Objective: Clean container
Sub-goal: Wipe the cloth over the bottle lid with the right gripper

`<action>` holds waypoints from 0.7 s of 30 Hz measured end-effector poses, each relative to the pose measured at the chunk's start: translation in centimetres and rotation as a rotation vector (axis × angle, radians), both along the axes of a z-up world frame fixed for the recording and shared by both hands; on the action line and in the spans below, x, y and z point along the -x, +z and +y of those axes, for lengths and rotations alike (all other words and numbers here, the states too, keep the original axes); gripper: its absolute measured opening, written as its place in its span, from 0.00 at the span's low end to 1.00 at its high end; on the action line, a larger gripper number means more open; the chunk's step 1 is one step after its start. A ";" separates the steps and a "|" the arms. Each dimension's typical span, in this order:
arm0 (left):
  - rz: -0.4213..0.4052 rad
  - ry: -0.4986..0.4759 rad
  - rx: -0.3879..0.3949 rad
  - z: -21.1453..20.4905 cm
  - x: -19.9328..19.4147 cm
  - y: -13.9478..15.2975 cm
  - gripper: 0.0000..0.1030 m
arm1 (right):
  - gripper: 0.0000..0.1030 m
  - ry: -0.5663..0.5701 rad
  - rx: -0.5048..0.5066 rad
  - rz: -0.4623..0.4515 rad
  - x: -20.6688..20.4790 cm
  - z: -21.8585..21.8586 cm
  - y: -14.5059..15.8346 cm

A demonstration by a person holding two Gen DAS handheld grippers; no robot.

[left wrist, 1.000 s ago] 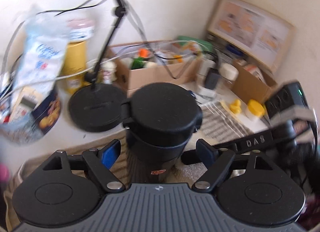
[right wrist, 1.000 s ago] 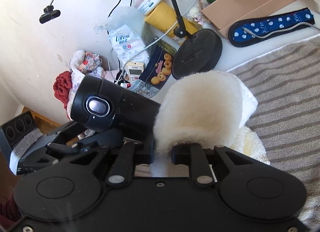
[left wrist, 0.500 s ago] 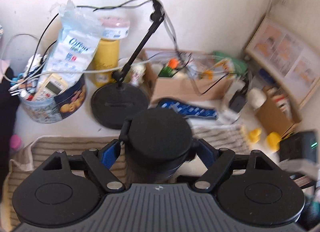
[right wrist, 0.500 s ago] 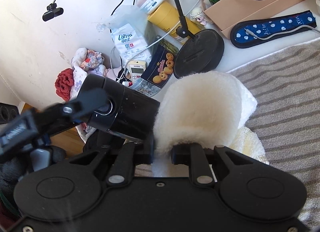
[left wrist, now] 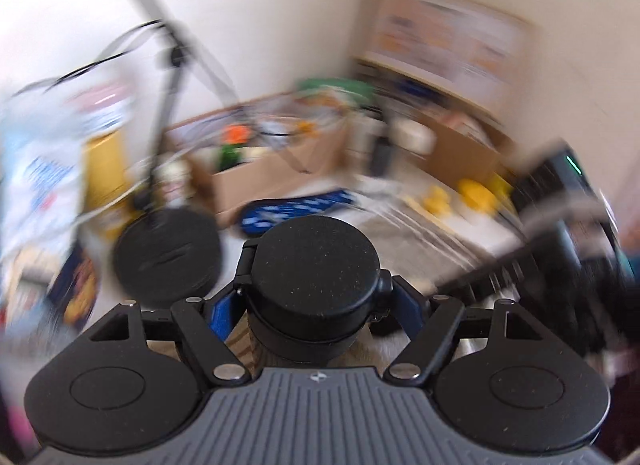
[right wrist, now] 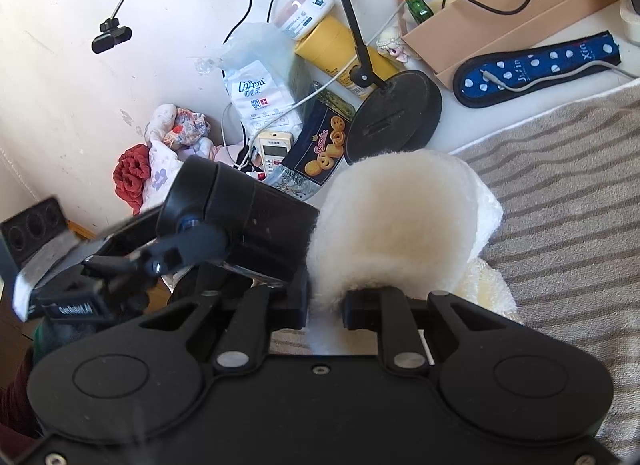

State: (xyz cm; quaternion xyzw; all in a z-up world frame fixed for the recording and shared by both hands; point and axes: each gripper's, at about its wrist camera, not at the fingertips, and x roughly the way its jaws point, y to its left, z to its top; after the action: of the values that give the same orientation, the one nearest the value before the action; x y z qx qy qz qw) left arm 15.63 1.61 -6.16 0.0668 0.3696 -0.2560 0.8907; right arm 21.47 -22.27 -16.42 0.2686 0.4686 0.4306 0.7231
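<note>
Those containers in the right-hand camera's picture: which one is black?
The black flask, tilted beside the white fluffy cloth. The yellow tube and the cookie tin behind it are not black.

A white tabletop carries everything. Across the right of the right wrist frame lies a grey-striped towel. At centre stands a round black stand base. Left of it lean a cookie tin and a white remote. A yellow tube lies behind the base. At upper right sit a cardboard box and a blue dotted pad. A red cloth is bunched at left
</note>
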 end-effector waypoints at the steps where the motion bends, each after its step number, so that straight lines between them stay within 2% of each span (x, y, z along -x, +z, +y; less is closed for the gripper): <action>1: 0.001 -0.065 -0.023 0.1 -0.2 0.0 0.74 | 0.15 0.001 0.001 -0.003 0.0 0.0 0.1; 4: 0.018 -0.170 -0.092 0.3 -1.1 -0.3 0.74 | 0.15 -0.003 0.004 -0.010 0.1 -0.1 0.3; 8: 0.045 -0.158 -0.067 0.8 -1.7 -0.3 0.74 | 0.15 -0.010 0.009 -0.022 0.3 -0.2 0.6; 11: 0.032 -0.095 -0.059 0.8 -1.2 -0.3 0.74 | 0.15 -0.008 0.018 -0.047 0.5 -0.2 1.1; 17: 0.063 0.051 0.096 1.9 0.4 0.0 0.76 | 0.15 0.015 0.042 -0.128 0.7 0.1 2.7; 21: 0.069 0.195 0.182 2.2 1.3 0.6 0.76 | 0.15 0.041 0.053 -0.173 0.6 0.4 3.6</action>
State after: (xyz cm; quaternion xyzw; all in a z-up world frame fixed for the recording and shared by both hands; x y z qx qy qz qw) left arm 14.38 3.86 -5.54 -0.0596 0.3798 -0.2028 0.9006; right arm 20.88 -21.85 -12.80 0.2017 0.4209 0.4542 0.7588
